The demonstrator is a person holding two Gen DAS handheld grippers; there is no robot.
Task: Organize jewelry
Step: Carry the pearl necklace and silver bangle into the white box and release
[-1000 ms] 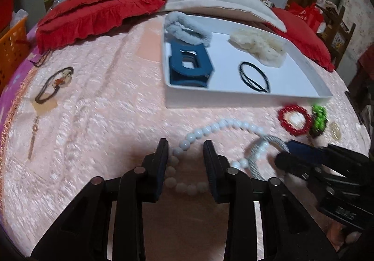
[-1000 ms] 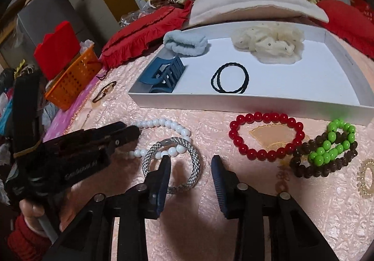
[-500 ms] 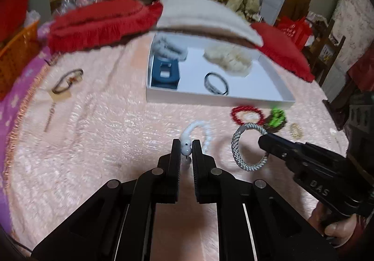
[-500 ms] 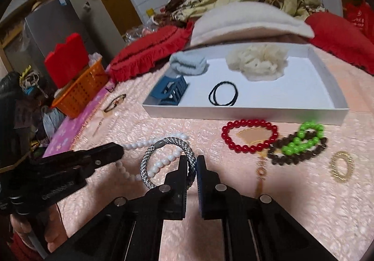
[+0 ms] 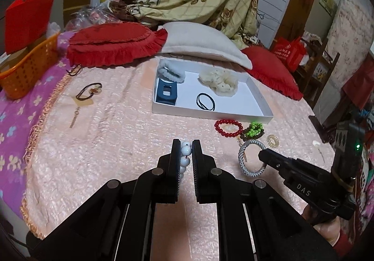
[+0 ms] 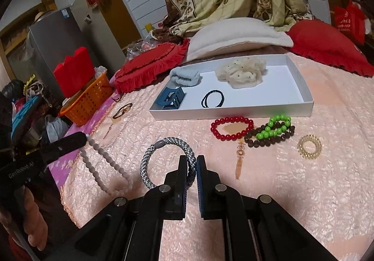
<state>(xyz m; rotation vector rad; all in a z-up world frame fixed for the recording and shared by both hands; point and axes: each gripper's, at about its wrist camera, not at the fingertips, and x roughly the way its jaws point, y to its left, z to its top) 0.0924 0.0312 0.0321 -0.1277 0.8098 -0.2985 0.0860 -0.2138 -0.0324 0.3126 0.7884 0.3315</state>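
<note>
Both picks done, both loads now off the bedspread (image 6: 303, 191).

Left gripper (image 5: 186, 151): clamped on the white bead necklace (image 5: 186, 150). A second ago open around the strand lying flat; now beads pinched between the pads, the rest of the strand seen dangling in a loop under the tool in the right wrist view (image 6: 109, 167). View pulled back and up from the bed: lifted clear.

Right gripper (image 6: 192, 167): closed on the silver braided bracelet (image 6: 163, 158). A second ago jaws wide with the bracelet flat between them; now ring stands upright, pinched at its right edge. Same ring visible at the tool tip in the left wrist view (image 5: 251, 158).

White tray (image 6: 301, 88) well ahead of both tools, on the far side of the bed. Already inside: blue hair claw (image 6: 171, 100), black hair ties (image 6: 212, 98), pale blue scrunchie (image 6: 185, 76), cream scrunchie (image 6: 240, 70).

Left out on the bedspread, near the tray's front wall: red bead bracelet (image 6: 231, 128), green bead bracelet (image 6: 275, 126) across a dark brown bead bracelet (image 6: 268, 138), gold spiral hair tie (image 6: 309, 146).

Likely next: carry both forward, release over bare tray floor. Risk: hanging necklace loop swinging, snagging the tray's front wall.
</note>
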